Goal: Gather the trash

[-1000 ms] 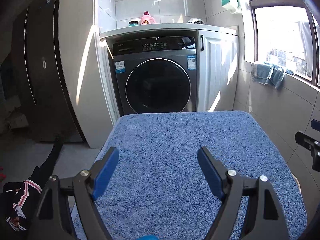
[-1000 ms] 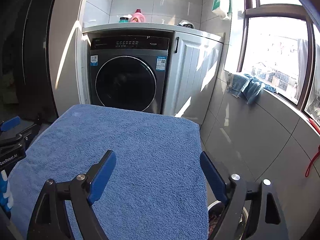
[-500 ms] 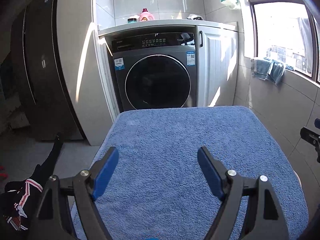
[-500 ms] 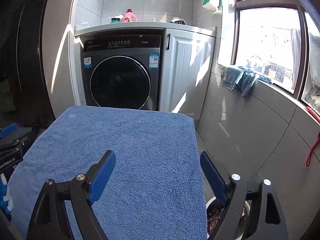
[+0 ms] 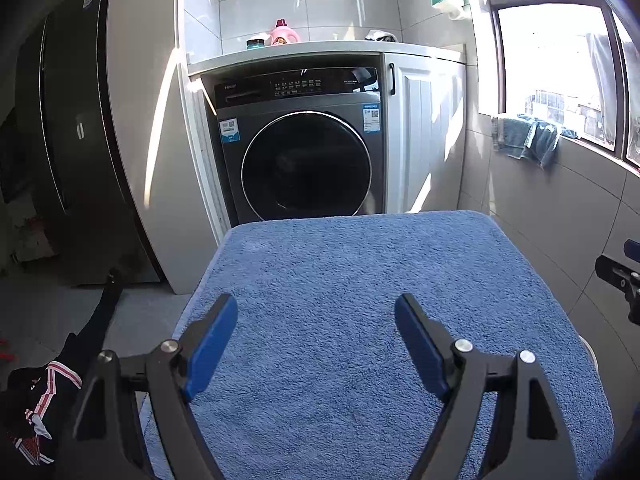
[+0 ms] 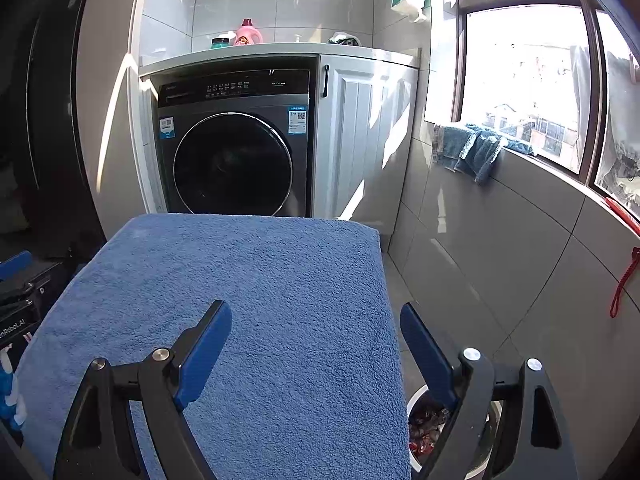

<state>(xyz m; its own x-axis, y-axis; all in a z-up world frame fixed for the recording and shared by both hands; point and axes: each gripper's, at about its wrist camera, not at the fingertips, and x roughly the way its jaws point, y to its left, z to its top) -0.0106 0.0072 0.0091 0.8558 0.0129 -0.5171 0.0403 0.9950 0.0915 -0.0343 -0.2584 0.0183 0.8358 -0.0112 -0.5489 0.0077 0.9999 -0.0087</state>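
A blue towel-covered table fills the lower middle of both views, and it shows in the right wrist view. No trash lies on it. My left gripper is open and empty above the table's near part. My right gripper is open and empty over the table's right edge. A white-rimmed bin with red and dark wrappers inside stands on the floor just right of the table, partly hidden by my right finger. Part of the right gripper shows at the left view's right edge.
A dark front-loading washing machine stands ahead under a white counter, with a white cabinet beside it. A tiled wall with a window and hanging blue cloths runs along the right. Dark clothing lies on the floor at left.
Both grippers have tilted slightly upward and drawn back, so the washing machine and counter sit lower in view and the table's far edge has dropped. Both stay open.
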